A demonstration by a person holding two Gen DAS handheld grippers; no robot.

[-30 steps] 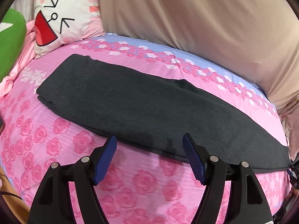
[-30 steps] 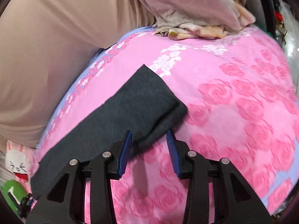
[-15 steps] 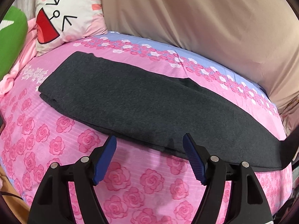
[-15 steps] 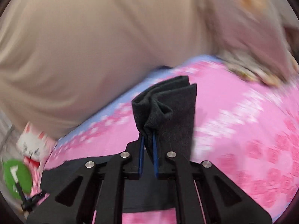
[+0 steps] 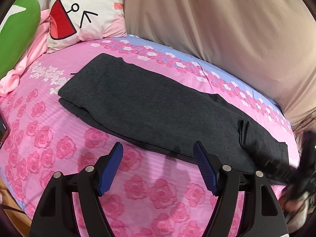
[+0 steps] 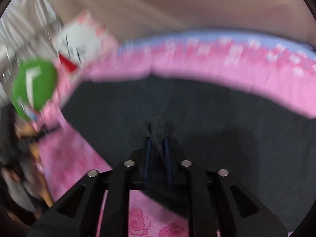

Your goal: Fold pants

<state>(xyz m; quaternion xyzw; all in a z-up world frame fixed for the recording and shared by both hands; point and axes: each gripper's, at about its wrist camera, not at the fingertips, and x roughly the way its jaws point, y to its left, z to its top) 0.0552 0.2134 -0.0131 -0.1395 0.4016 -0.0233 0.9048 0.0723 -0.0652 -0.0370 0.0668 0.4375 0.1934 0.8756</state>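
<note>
Pinching the hem end of the soft, limp pants on the bed, our right tongs grip bunched cloth; left tongs hover spread by the near edge.

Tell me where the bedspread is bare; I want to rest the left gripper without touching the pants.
Bare: bedspread between pants and left gripper, plus the strip behind them. Crowded: cartoon pillow corner, and the right gripper's end.

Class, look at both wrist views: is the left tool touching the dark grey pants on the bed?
Apart. The left wrist view shows the left tool open, its blue pads short of the pants, with pink bedsheet visible between them.
</note>
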